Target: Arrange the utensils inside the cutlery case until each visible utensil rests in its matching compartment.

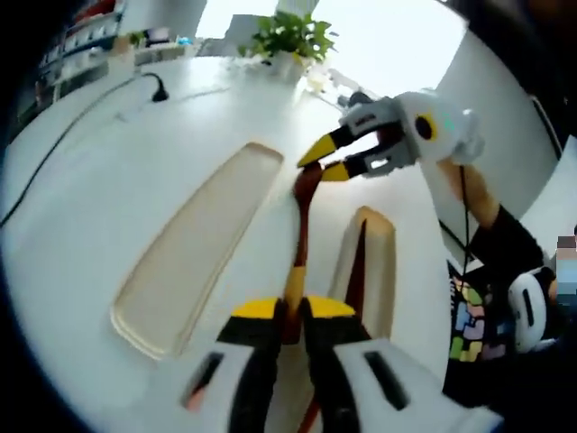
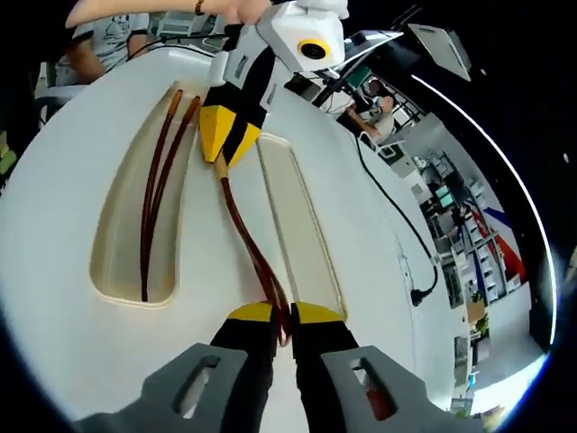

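White table: both grippers (opposed) pinch one spoon.

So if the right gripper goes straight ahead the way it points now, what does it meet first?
Probably the left gripper. The right gripper is shut on one end of a long brown spoon, and the left gripper holds the other end, straight ahead above the white case. Depth is hard to judge.
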Tool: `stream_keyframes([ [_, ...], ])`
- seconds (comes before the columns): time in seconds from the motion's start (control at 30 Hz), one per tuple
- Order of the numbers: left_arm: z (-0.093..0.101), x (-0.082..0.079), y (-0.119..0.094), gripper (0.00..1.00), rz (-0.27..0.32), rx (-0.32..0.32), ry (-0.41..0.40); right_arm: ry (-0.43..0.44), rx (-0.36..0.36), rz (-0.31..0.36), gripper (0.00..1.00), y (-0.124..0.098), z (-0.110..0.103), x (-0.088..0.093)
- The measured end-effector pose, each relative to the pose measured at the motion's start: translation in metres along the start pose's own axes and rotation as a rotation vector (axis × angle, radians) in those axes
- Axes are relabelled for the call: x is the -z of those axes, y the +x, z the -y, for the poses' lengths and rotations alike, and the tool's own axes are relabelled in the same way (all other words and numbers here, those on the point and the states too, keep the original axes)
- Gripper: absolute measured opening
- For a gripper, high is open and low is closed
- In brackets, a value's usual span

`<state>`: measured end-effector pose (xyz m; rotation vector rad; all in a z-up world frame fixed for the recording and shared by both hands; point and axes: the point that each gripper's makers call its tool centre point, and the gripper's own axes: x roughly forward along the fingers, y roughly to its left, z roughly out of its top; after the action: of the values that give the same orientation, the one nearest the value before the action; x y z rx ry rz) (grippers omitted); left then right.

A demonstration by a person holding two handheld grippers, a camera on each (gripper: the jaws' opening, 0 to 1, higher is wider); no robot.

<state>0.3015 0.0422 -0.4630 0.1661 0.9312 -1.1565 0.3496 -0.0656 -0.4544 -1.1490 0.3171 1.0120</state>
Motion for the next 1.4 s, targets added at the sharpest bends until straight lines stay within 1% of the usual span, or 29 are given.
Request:
stream_keyframes([
  [0.03, 0.001, 0.000, 0.000, 0.10, -0.004, -0.011, 0.002, -0.010, 0.002, -0.003, 0.04, 0.000, -0.001, 0.000],
  [0.1, -0.004, -0.001, -0.001, 0.11, -0.010, -0.046, -0.004, 0.009, 0.005, -0.004, 0.03, 0.000, -0.001, -0.001],
  [0.17, -0.005, 0.000, -0.002, 0.12, -0.020, -0.069, 0.017, 0.006, 0.008, 0.000, 0.03, 0.000, 0.000, -0.002],
  [0.23, -0.005, 0.000, -0.003, 0.16, -0.026, -0.085, 0.051, 0.019, 0.009, 0.004, 0.03, 0.000, 0.000, -0.004],
  [0.27, -0.006, -0.001, -0.003, 0.18, -0.024, -0.101, 0.071, 0.024, 0.011, 0.008, 0.03, -0.001, 0.000, -0.006],
  [0.3, -0.006, 0.000, -0.003, 0.17, -0.035, -0.122, 0.092, 0.048, 0.034, 0.027, 0.03, -0.003, 0.005, -0.010],
  [0.33, -0.005, 0.003, -0.004, 0.15, -0.058, -0.142, 0.108, 0.049, 0.048, 0.032, 0.03, -0.006, 0.007, -0.013],
  [0.4, -0.010, 0.002, -0.004, 0.15, -0.078, -0.201, 0.170, 0.061, 0.064, 0.049, 0.03, -0.009, 0.010, -0.019],
  [0.47, -0.011, -0.004, -0.006, 0.15, -0.066, -0.258, 0.229, 0.063, 0.076, 0.056, 0.03, -0.011, 0.010, -0.023],
  [0.5, -0.013, -0.004, -0.007, 0.13, -0.073, -0.283, 0.252, 0.073, 0.086, 0.068, 0.03, -0.013, 0.012, -0.026],
  [0.53, -0.010, -0.006, -0.008, 0.10, -0.070, -0.291, 0.277, 0.085, 0.089, 0.081, 0.03, -0.016, 0.011, -0.029],
  [0.57, -0.009, -0.006, -0.010, 0.10, -0.079, -0.294, 0.309, 0.080, 0.094, 0.080, 0.03, -0.018, 0.011, -0.030],
  [0.63, -0.008, -0.008, -0.011, 0.08, -0.075, -0.316, 0.368, 0.066, 0.106, 0.081, 0.03, -0.020, 0.013, -0.032],
  [0.7, -0.006, -0.008, -0.013, 0.07, -0.075, -0.326, 0.386, 0.058, 0.115, 0.084, 0.03, -0.024, 0.014, -0.034],
  [0.77, -0.004, -0.010, -0.015, 0.06, -0.068, -0.347, 0.433, 0.053, 0.130, 0.087, 0.03, -0.028, 0.016, -0.036],
  [0.87, 0.000, -0.011, -0.022, 0.06, -0.057, -0.349, 0.431, 0.046, 0.141, 0.093, 0.03, -0.034, 0.016, -0.041],
  [0.93, 0.005, -0.010, -0.026, 0.06, -0.050, -0.340, 0.421, 0.052, 0.151, 0.106, 0.03, -0.038, 0.017, -0.045],
  [1.0, 0.007, -0.012, -0.029, 0.06, -0.033, -0.351, 0.450, 0.040, 0.158, 0.108, 0.03, -0.042, 0.017, -0.049],
  [1.2, 0.013, -0.016, -0.038, 0.06, 0.005, -0.387, 0.473, 0.020, 0.183, 0.121, 0.03, -0.050, 0.019, -0.056],
  [1.3, 0.014, -0.013, -0.043, 0.06, 0.007, -0.407, 0.488, 0.019, 0.181, 0.131, 0.03, -0.050, 0.017, -0.062],
  [1.4, 0.013, -0.013, -0.052, 0.07, 0.029, -0.416, 0.471, 0.018, 0.179, 0.141, 0.03, -0.050, 0.015, -0.068],
])
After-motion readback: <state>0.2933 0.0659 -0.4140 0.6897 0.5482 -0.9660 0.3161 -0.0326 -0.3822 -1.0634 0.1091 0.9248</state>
